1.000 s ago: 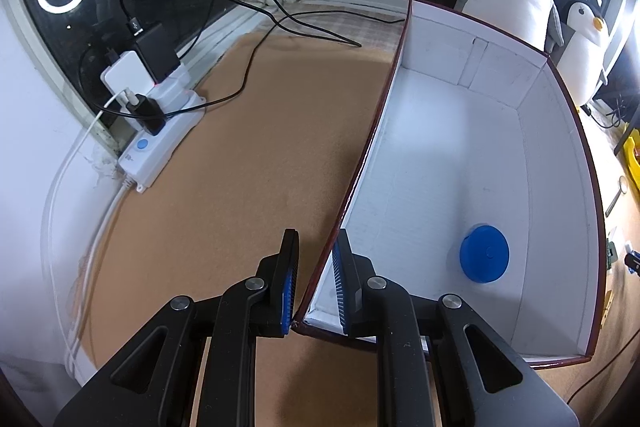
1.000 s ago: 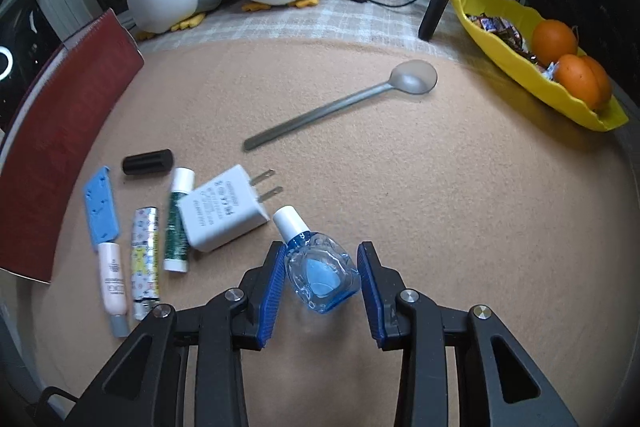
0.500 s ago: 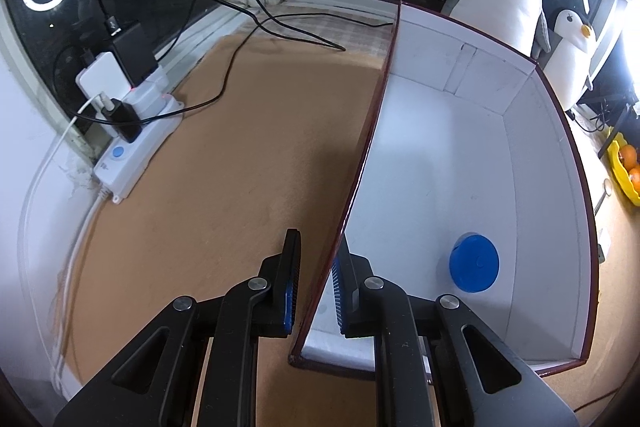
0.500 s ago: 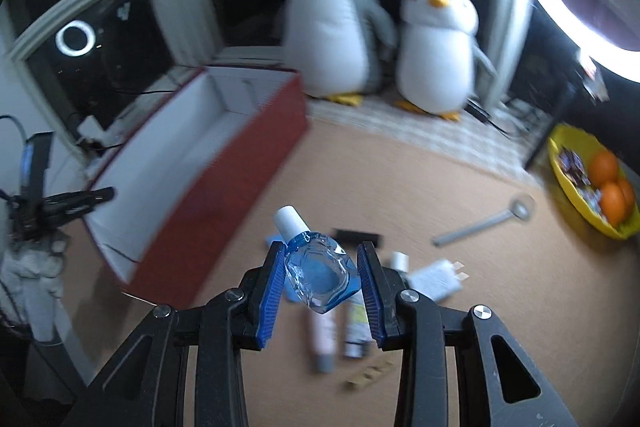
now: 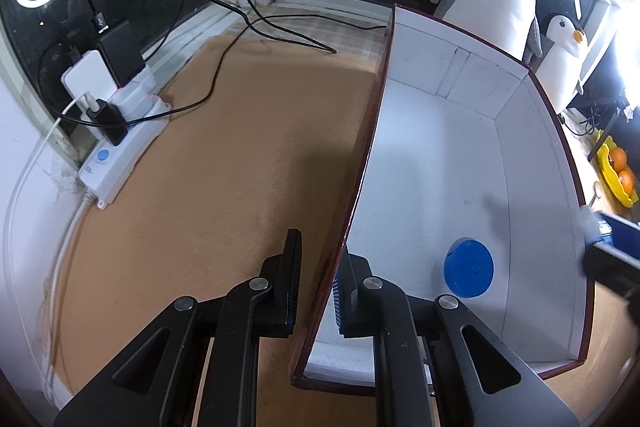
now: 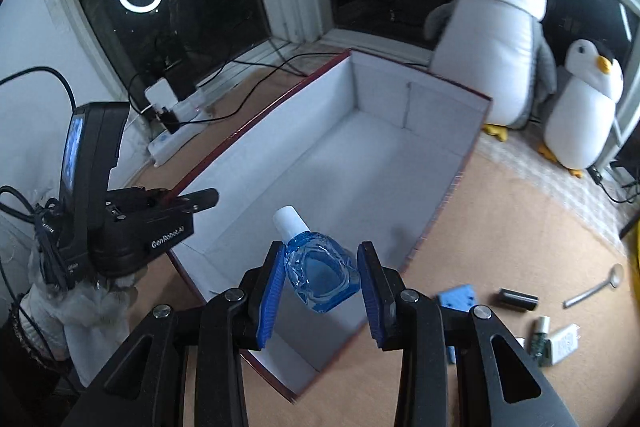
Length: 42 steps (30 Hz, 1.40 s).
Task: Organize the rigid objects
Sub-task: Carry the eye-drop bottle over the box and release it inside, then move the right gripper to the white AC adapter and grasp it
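Tongs, two pairs, both in our hands. Left gripper (image 5: 316, 291): jaws drawn in tight on the near side wall of the box (image 5: 360, 163), one pad outside, one inside, steadying it. Right gripper (image 6: 320, 283): jaws part open and clamped on the bottle (image 6: 318, 277), pads pressing its two flat sides.

Item held: bottle, clear blue, white cap (image 6: 289, 221). We hold it in the air over the near end of the box, above the rim, not yet inside.

Already stowed: one blue disc (image 5: 469, 271) on the white floor of the box, near the right wall. We see nothing else in there.

Outstanding, on the brown table (image 6: 500, 227) right of the box: a blue strip (image 6: 456, 297), a black cap (image 6: 518, 299), a green tube (image 6: 540, 341), a white plug (image 6: 566, 341), a spoon (image 6: 596, 289). More may lie hidden behind our right gripper's arm; we cannot tell.

Progress, as we judge it: early. One piece in, one on its way, at least five left.

Orientation of bottle: long axis runs from base to cap, lying along our fingers and tilted. Cap points up and away from us, a little left, toward the far end of the box; the base sits low between the pads.
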{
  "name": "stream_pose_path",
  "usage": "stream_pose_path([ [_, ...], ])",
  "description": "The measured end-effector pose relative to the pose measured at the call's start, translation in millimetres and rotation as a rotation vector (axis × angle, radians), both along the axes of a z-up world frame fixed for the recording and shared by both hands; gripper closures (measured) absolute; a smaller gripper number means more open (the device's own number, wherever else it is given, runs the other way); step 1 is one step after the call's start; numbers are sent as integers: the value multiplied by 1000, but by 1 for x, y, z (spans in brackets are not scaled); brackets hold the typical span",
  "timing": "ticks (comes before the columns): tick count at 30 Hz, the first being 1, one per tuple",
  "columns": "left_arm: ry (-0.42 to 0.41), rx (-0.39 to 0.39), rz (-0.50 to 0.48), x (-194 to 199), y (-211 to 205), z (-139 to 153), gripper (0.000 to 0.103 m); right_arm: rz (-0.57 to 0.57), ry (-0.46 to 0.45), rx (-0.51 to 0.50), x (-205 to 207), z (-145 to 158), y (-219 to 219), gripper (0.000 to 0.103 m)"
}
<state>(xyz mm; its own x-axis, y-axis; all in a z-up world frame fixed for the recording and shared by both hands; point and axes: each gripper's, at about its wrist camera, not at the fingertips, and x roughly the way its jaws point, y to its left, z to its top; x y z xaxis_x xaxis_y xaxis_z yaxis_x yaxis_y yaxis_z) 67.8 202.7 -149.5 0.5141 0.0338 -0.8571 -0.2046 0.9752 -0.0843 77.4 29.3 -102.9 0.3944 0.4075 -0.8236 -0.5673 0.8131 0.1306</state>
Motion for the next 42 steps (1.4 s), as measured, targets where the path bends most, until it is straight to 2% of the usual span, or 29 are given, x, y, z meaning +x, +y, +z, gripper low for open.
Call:
stream_pose_path([
  [7,-4,-6,-4,0,1,0,90,13,21,-41,3,-20,24,70],
  [12,-2,-3,-3,-1,1,0,90,22,13,-48,2,-21,27,70],
  [14,-2,-1,-2,-1,0,0,90,24,7,-51,2,-20,27,63],
  [16,-2,-2,-1,-1,0,0,90,16,-9,-47,1,-17,26,53],
  [27,2,10,3,-1,-1,0,90,-32,-9,-9,3,-7,10,52],
  [34,4,15,4,0,-2,0,90,-132,-23,44,2,12,-38,52],
  [42,20,27,5,3,-2,-2,90,-411,13,38,11,6,-145,47],
])
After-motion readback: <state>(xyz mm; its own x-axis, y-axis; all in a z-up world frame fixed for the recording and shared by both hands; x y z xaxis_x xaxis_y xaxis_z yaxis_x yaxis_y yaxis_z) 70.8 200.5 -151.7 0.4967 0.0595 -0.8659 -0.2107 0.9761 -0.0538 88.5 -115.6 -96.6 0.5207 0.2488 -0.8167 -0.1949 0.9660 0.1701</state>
